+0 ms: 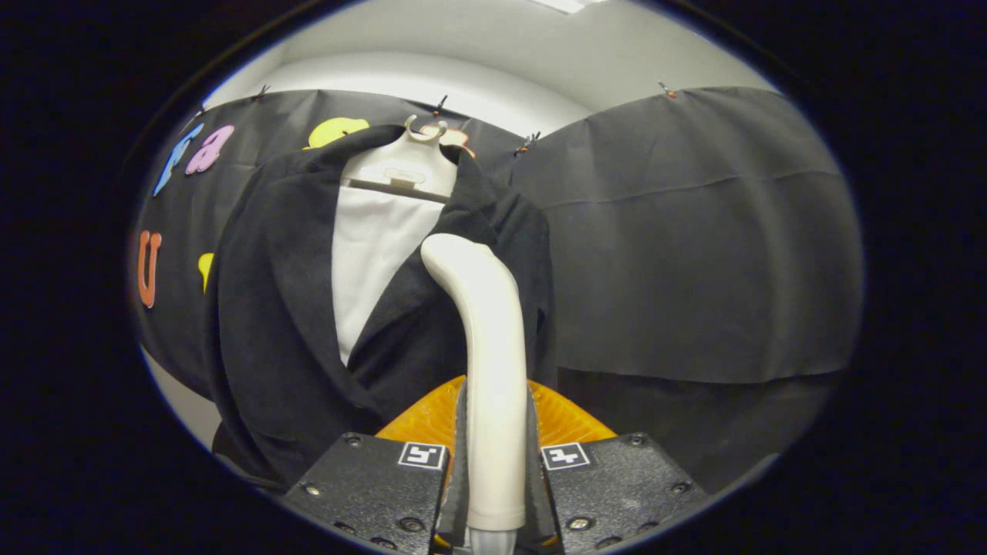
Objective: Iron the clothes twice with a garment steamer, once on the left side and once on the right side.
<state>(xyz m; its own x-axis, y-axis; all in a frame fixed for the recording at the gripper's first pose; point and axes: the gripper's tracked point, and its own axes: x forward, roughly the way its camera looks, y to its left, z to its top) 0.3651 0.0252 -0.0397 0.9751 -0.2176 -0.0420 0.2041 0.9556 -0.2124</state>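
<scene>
The way straight ahead is blocked by the steamer (pixel 493 362), clamped between the jaws. Beyond it the jacket (pixel 285 308) is hung; open room is seen beside its right sleeve.

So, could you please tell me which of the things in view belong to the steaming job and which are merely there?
Part of the job:
- white curved plastic garment steamer, clamped between the tool fingers
- black jacket just ahead, hanging on a pale plastic hanger
- white shirt under the jacket

Merely there:
- black cloth booth wall
- orange ribbed piece behind the fingers
</scene>
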